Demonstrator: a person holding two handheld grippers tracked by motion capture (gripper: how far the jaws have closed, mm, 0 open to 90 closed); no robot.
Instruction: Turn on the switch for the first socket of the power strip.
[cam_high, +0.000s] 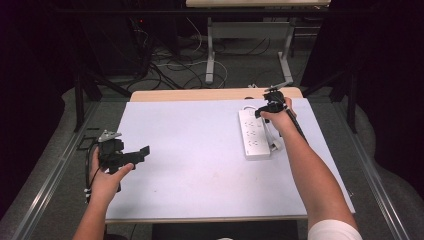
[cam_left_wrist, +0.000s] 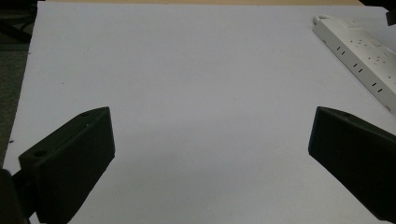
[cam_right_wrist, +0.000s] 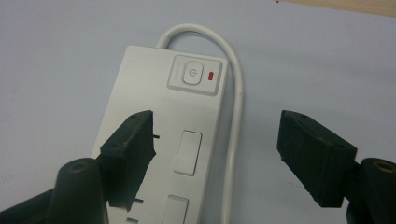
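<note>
Right gripper (cam_right_wrist: 217, 156): jaws spread wide, holding nothing, poised over the switch end of the white power strip (cam_high: 254, 134), which lies toward the table's (cam_high: 190, 150) far right edge. Strip's near end cut off in the right gripper view; cord (cam_right_wrist: 237, 107) loops alongside. Left gripper (cam_left_wrist: 210, 161): agape, empty, above bare surface near the left edge.

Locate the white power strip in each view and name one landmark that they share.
High view: power strip right of centre, by the right gripper.
Left gripper view: upper right corner, lying diagonally.
Right gripper view: centre, beneath the open jaws.
Shared landmark: its white cable curving from its end.
</note>
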